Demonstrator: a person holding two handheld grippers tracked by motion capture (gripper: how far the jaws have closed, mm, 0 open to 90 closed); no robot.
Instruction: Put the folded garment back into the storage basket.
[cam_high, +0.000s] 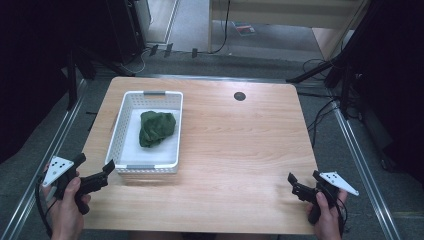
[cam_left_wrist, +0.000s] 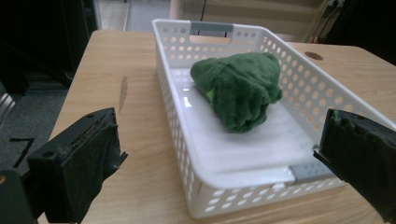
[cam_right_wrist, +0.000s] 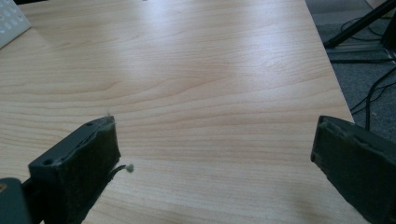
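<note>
Green cloth (cam_high: 157, 128): bunched, lying in the far half of the white basket (cam_high: 126, 118), long axis along the basket's length, away from me. Basket sits on the left part of the table (cam_high: 240, 150). My left gripper (cam_high: 95, 172), jaws wide apart and empty, is just beside the basket's near left corner, facing the cloth. My right gripper (cam_high: 303, 180), likewise spread and empty, is well right of the basket. Judgement: left hand is nearer.

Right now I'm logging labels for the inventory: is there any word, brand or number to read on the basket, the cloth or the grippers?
None: the white basket, the green cloth and the left gripper's grey plate, which has only dots, bear no readable text.
</note>
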